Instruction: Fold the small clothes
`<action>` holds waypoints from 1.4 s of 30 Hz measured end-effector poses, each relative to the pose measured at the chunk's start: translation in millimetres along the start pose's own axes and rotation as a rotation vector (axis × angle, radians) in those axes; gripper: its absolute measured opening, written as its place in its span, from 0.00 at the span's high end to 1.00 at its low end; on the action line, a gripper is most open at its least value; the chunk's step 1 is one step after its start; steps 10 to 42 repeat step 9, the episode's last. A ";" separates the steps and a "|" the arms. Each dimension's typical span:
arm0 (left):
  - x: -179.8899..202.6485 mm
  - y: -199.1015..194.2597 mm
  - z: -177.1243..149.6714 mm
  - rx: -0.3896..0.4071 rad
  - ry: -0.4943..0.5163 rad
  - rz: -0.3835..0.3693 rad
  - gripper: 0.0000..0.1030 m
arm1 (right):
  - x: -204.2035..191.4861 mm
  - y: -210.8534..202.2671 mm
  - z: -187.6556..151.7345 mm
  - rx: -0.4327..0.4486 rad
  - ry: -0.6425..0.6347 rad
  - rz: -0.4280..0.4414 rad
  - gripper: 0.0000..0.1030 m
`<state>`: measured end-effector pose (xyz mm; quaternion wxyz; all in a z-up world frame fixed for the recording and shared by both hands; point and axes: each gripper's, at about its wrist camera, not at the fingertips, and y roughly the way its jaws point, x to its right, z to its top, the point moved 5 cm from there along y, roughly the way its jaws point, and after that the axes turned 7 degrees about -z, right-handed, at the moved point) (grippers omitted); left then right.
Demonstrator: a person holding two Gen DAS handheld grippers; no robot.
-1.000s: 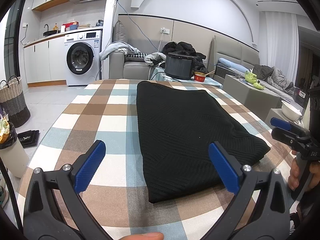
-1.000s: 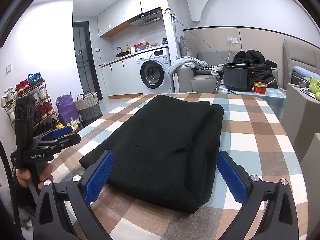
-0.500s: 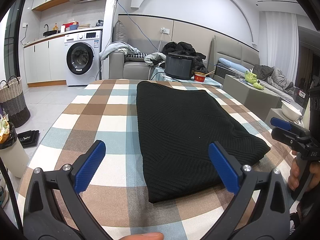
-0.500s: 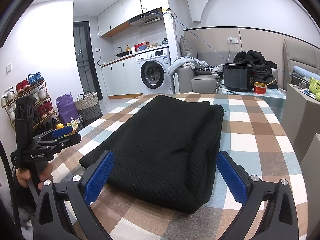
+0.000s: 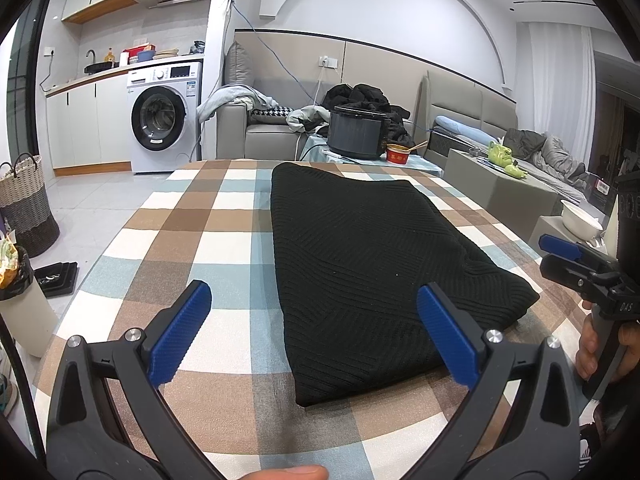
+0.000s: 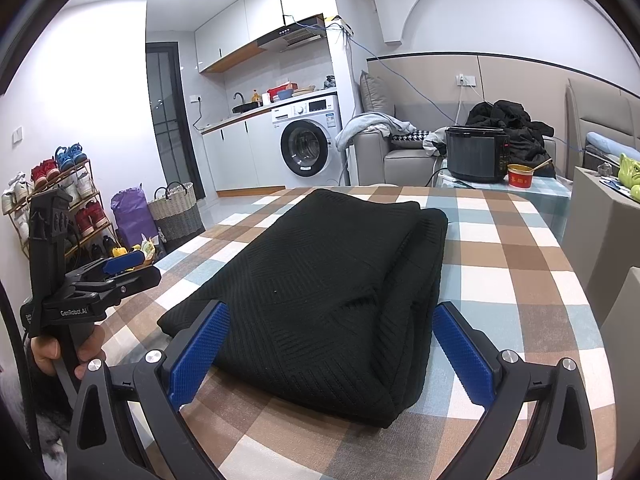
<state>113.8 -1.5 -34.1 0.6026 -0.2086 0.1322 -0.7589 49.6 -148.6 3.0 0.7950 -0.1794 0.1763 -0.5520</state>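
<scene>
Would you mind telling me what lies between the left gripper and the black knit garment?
Only bare checked tablecloth. In the left wrist view, the open left gripper hovers short of the black knit garment, touching nothing.

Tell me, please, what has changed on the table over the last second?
Nothing visibly changed. The black garment lies folded on the checked tablecloth as before, and the left gripper and right gripper are still open, short of its near edge, holding nothing.
</scene>
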 end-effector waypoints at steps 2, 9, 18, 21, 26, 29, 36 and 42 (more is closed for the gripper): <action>0.2 0.0 0.1 0.001 0.000 -0.003 0.01 | 0.0 0.1 0.1 0.001 0.000 0.000 0.00; -0.1 1.0 0.2 0.007 0.003 -0.011 0.01 | 0.1 0.0 0.1 0.001 -0.001 0.000 0.00; -0.1 1.0 0.2 0.007 0.003 -0.011 0.01 | 0.1 0.0 0.1 0.001 -0.001 0.000 0.00; -0.1 1.0 0.2 0.007 0.003 -0.011 0.01 | 0.1 0.0 0.1 0.001 -0.001 0.000 0.00; -0.1 1.0 0.2 0.007 0.003 -0.011 0.01 | 0.1 0.0 0.1 0.001 -0.001 0.000 0.00; -0.1 1.0 0.2 0.007 0.003 -0.011 0.01 | 0.1 0.0 0.1 0.001 -0.001 0.000 0.00; -0.1 1.0 0.2 0.007 0.003 -0.011 0.01 | 0.1 0.0 0.1 0.001 -0.001 0.000 0.00; -0.1 1.0 0.2 0.007 0.003 -0.011 0.01 | 0.1 0.0 0.1 0.001 -0.001 0.000 0.00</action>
